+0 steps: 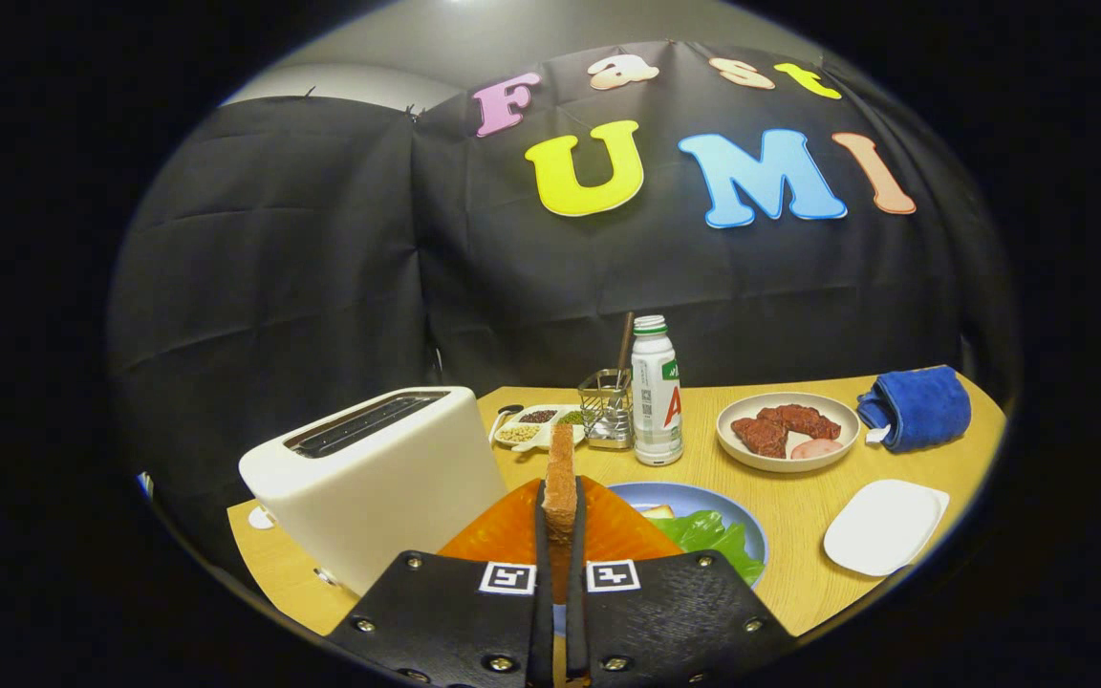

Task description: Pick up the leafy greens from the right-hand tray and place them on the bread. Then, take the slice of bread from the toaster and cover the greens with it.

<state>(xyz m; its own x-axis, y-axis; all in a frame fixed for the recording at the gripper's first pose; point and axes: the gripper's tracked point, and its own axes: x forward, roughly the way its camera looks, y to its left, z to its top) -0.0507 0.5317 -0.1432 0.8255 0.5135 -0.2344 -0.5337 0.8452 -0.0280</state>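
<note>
The slice of bread [560, 478] is being held edge-on and upright between the two fingers of the gripper [560, 521], which are being pressed nearly together with only the slice's thickness between them. So the second part of the task is judged to be under way: the bread is out of the toaster and is being carried toward the greens.

The blue plate [751, 530] is taken as the landmark. The leafy greens [708, 535] are lying on it, already laid over what looks like a lower slice, of which only a pale corner [658, 512] is showing at the greens' left edge. The held slice is just left of the plate and above it. The toaster [388, 473] is standing further left of the plate, its slot now looking empty. The bottle [657, 392] and the wire caddy [606, 409] are standing behind the plate, the dish of meat [787, 430] behind it to the right, and the empty white tray [885, 526] to its right.

For this step to be done well, the slice should be brought right, over the greens, and tipped from upright to flat before being lowered. The squeeze should be kept light, since toast is likely to crumble. Release should be made only once the slice is resting on the greens, squared with the slice beneath.
</note>
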